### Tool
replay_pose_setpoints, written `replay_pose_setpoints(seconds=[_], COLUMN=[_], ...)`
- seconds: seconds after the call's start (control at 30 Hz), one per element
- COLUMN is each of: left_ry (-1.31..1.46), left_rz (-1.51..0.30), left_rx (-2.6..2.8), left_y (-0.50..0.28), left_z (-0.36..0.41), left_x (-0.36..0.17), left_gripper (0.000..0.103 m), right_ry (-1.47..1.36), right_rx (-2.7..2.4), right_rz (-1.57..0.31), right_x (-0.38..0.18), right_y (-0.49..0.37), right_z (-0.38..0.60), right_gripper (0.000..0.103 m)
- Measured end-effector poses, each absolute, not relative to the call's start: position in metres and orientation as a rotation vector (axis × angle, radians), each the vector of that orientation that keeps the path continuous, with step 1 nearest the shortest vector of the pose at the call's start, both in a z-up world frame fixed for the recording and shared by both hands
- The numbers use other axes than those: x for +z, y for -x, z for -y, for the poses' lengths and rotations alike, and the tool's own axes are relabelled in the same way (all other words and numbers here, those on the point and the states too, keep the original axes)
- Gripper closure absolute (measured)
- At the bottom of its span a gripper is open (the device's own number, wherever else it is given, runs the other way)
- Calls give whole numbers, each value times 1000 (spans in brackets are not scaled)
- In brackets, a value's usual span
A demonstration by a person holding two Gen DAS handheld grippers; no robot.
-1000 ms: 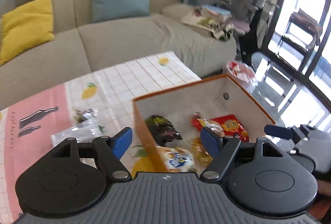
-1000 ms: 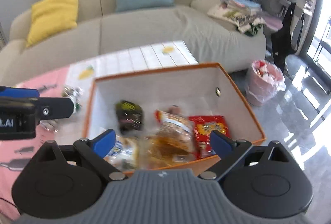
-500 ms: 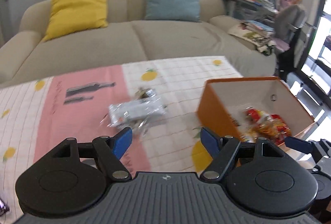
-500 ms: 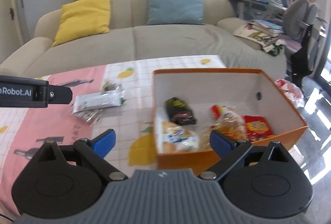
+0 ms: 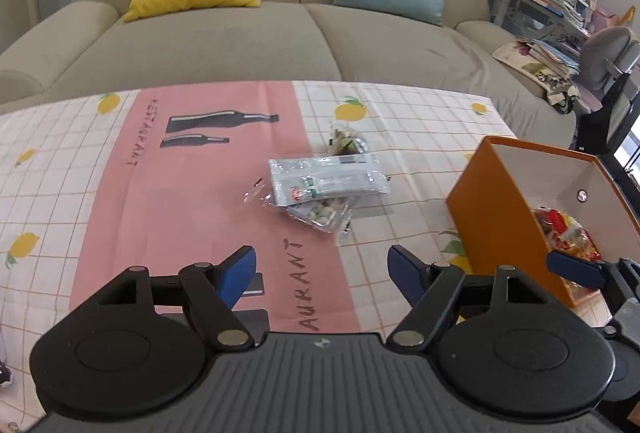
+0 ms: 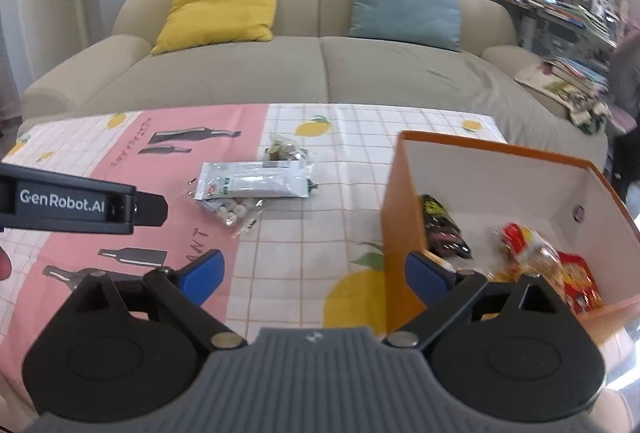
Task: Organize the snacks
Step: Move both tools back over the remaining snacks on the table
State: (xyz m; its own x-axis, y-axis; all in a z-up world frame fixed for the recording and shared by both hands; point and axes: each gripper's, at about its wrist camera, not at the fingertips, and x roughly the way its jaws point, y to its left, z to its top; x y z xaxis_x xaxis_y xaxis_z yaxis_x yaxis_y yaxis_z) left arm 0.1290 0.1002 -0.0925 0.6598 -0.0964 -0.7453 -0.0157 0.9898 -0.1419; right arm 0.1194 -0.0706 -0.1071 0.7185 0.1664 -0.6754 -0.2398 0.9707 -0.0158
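Both claws are spread and hold nothing: the left claw (image 5: 322,267) points at the loose snacks mid-frame, and the right claw (image 6: 314,273) straddles the near left wall of the orange box (image 6: 394,201). A silver-white packet (image 5: 326,179) lies on a clear bag of round candies (image 5: 320,213), with a small dark wrapper (image 5: 346,143) touching behind, all on the desk (image 5: 120,193) left of the box. Judging by this, most snacks are boxed and three remain. Only the right view shows the black packet (image 6: 442,229) inside; the left view shows just red and yellow bags (image 5: 568,233).
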Motion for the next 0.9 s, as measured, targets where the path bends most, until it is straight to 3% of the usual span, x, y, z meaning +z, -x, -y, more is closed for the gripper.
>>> replay_pose_setpoints(seconds=[0.5,0.77,0.9], left_ry=[235,205,176], left_rz=[-909,-924,-947], left_rx=[-78,-90,-106], left_y=[-187,-222,-241], left_z=[-132,-142,-144], left_x=[-138,-147,-153], left_gripper=[16,16,27], right_ry=[249,348,478], right_rx=[264,328,331], right_rz=[-779,-753,-737], right_x=[-154,-165,-179], right_y=[-187,-222,-238], right_z=[41,23,8], right_gripper=[14,24,29])
